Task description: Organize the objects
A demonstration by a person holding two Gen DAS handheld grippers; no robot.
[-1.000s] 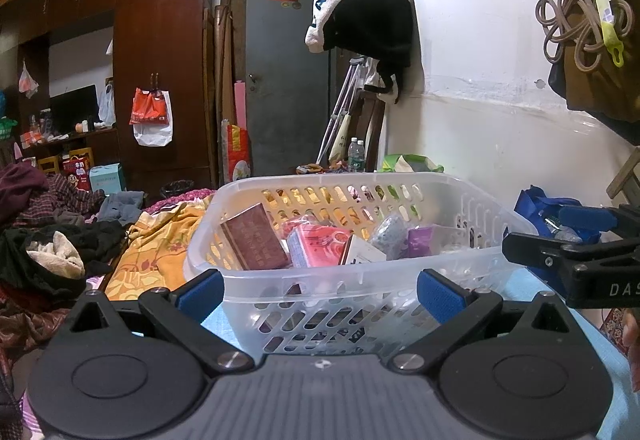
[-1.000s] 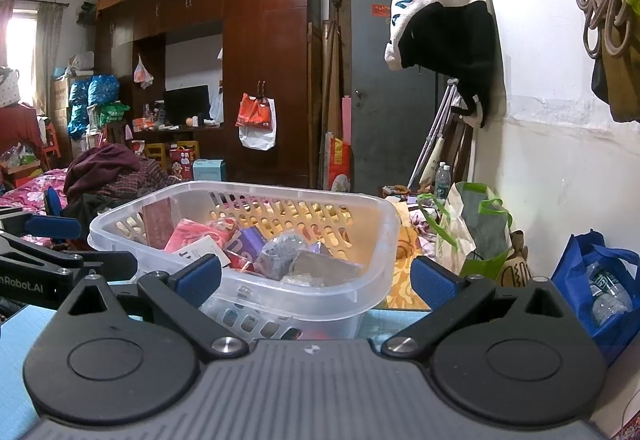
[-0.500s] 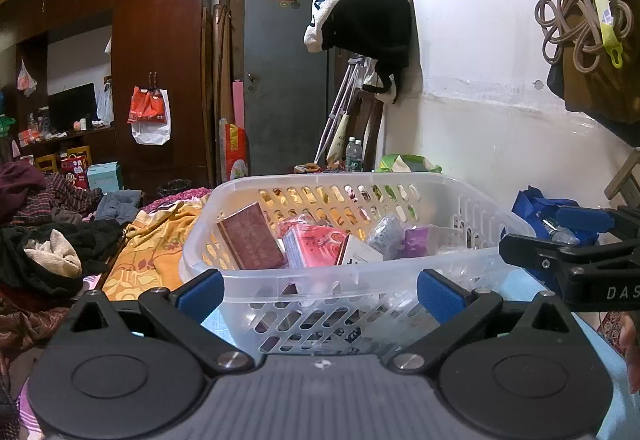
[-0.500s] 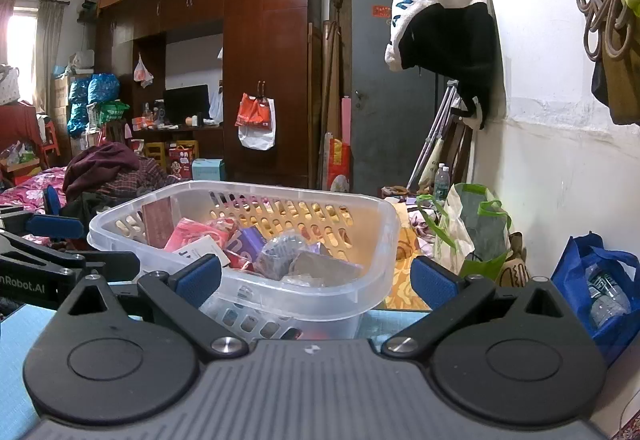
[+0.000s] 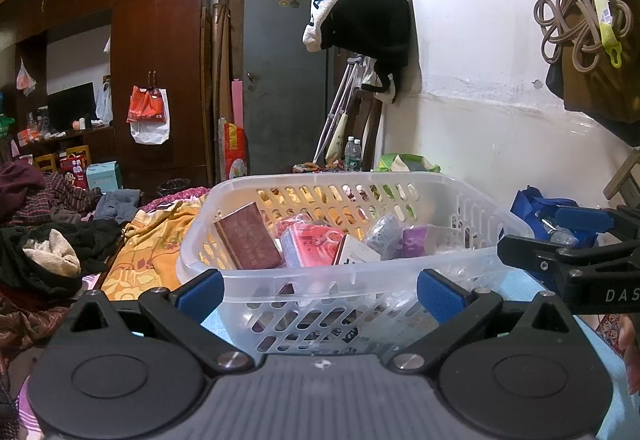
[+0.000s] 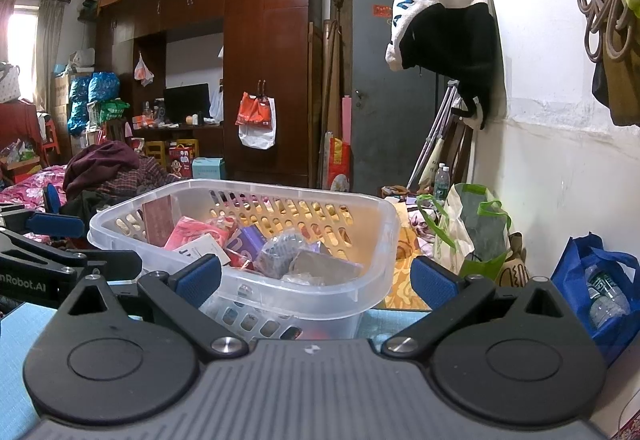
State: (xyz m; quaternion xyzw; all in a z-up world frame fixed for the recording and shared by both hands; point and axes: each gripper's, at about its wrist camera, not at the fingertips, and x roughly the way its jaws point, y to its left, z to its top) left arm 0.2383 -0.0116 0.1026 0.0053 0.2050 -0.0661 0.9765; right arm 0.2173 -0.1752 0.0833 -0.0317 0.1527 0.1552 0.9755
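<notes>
A clear plastic basket [image 5: 360,276] stands on a light blue surface just ahead of both grippers; it also shows in the right wrist view [image 6: 372,280]. Inside lie a dark red box [image 5: 248,240], a pink packet [image 5: 308,244], a white box [image 5: 356,250], a grey pouch [image 5: 384,232] and a purple packet [image 5: 414,236]. My left gripper [image 5: 320,292] is open and empty, its pads near the basket's front wall. My right gripper [image 6: 316,280] is open and empty in front of the basket's right part. Each gripper shows from the side in the other's view.
A white wall runs along the right with hanging clothes [image 5: 368,11] and bags. A blue bag with bottles [image 6: 600,288] and a green-white bag [image 6: 472,236] stand at the right. Piled clothes [image 5: 44,240] and a yellow blanket [image 5: 148,252] lie left of the basket.
Both views have shifted only slightly; the basket sits a little further left in the left wrist view. Both grippers stay open and empty.
</notes>
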